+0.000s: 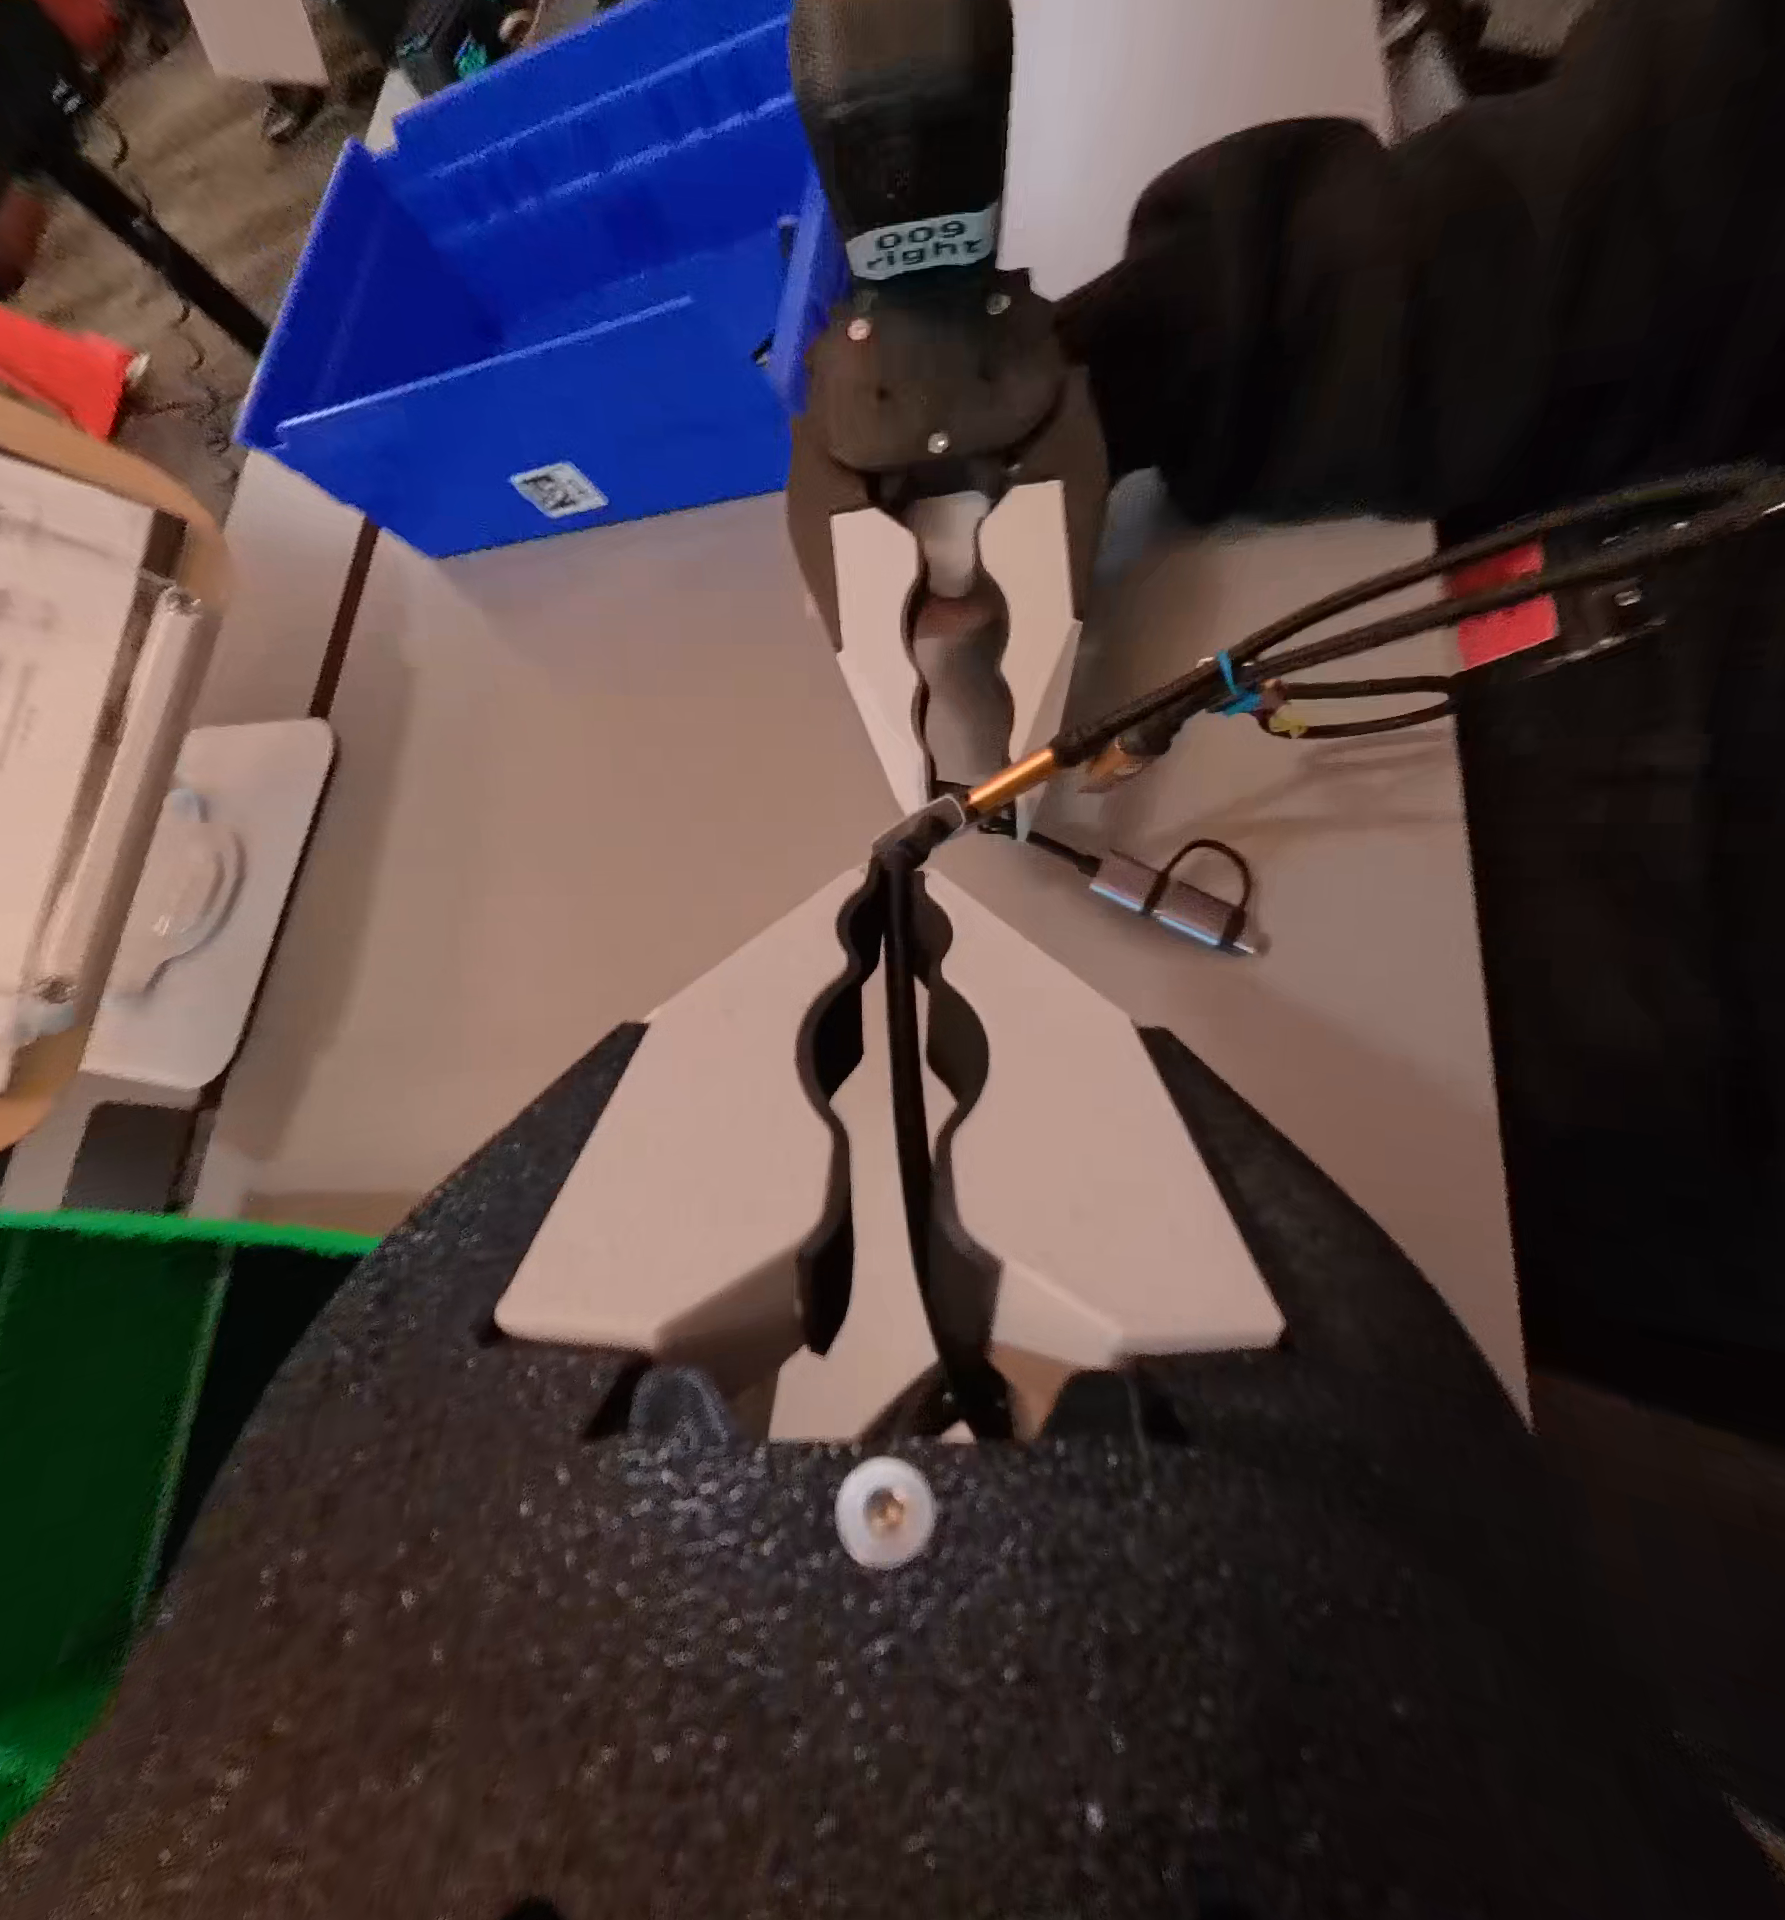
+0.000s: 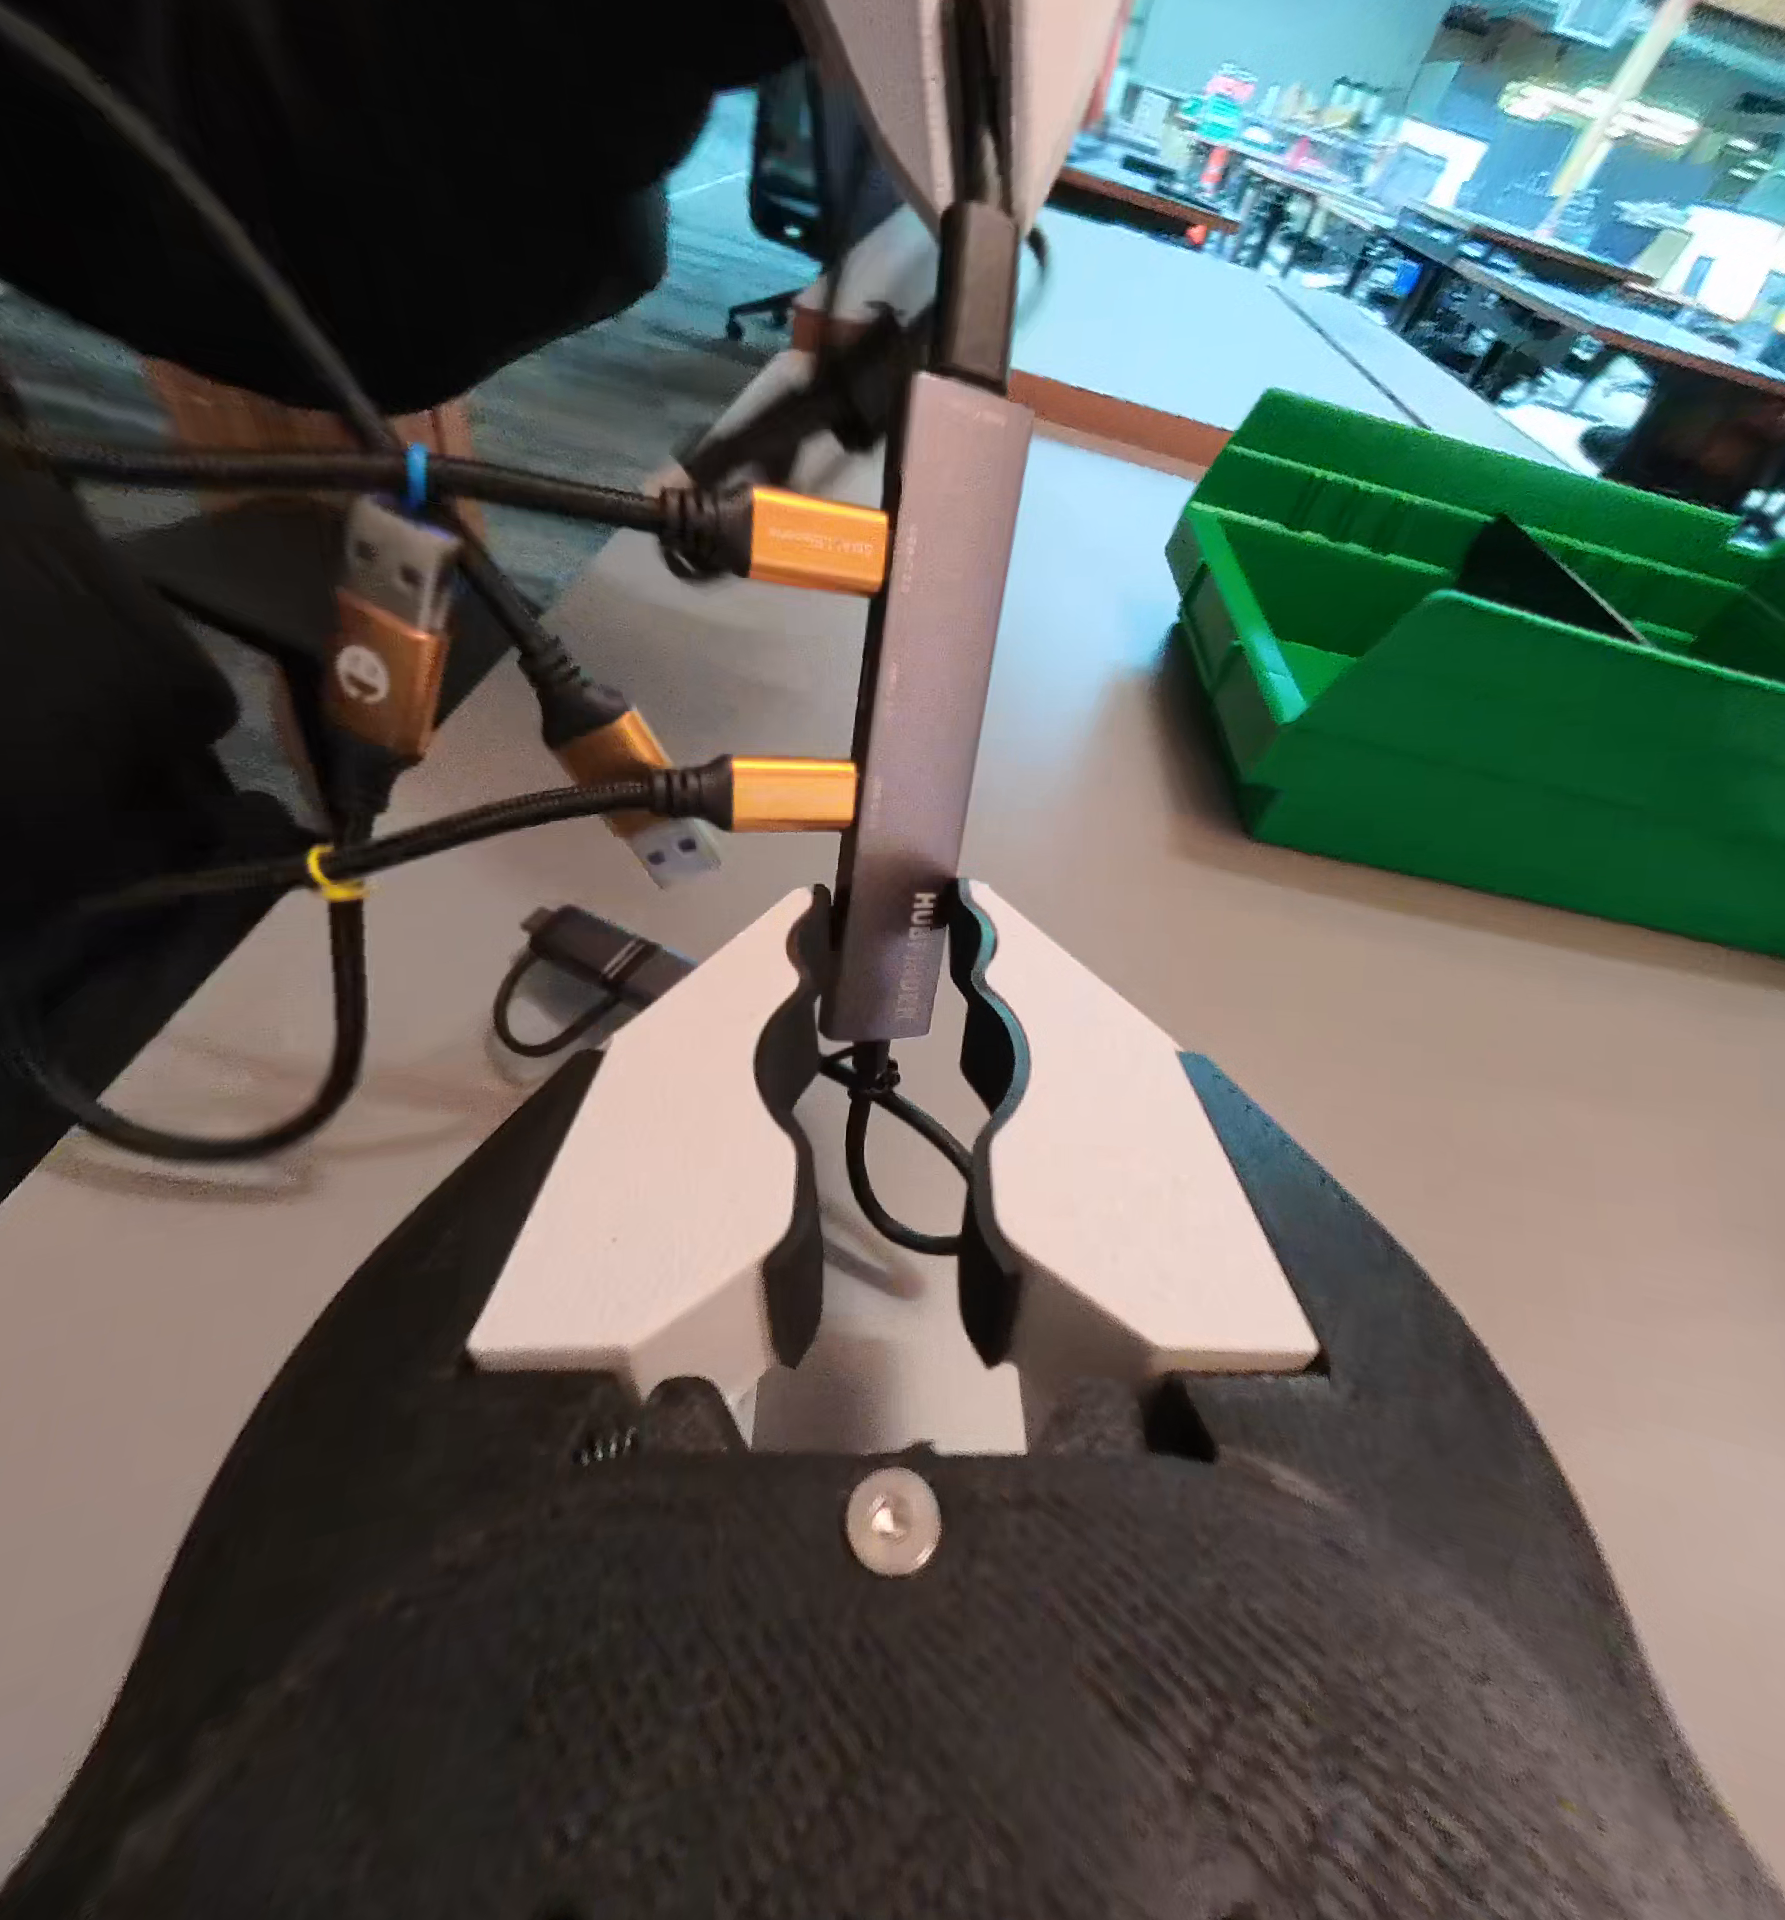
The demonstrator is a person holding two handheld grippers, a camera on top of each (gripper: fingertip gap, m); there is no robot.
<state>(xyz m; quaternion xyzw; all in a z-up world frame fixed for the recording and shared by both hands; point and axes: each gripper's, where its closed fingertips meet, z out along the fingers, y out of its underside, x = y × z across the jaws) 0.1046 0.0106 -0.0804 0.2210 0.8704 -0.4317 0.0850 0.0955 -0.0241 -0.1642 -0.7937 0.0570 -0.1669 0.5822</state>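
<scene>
Table [image 2: 1387, 1195] — pale grey top, carrying everything listed below.

Blue bin [image 1: 555, 343] — large divided plastic bin at the far edge of the table in the left wrist view, behind the right gripper.

Green bin [image 2: 1553, 748] — divided plastic bin of similar build, standing on the table to the right in the right wrist view; its corner also shows low in the left wrist view.

Right gripper [image 2: 893, 914] — black body, white fingers with wavy black pads, clamped on the lower end of the hub.

Left gripper [image 1: 898, 868] — same build, fingers together on the black lead at the hub's other end; that lead runs back between the pads.

Hub [image 2: 929, 707] — slim grey metal bar held off the table between the two grippers, upright in the right wrist view, with a black plug at its top.

Braided cables [image 2: 514, 488] — black, with orange metal plugs; two plugs sit in the side of the hub, two more hang loose beside it. A blue tie and a yellow tie bundle them, and red tape [image 1: 1501, 608] wraps them farther along.

Small adapter [image 2: 597, 961] — dark grey with a short looped lead, lying on the table just beside the right gripper's fingers.
</scene>
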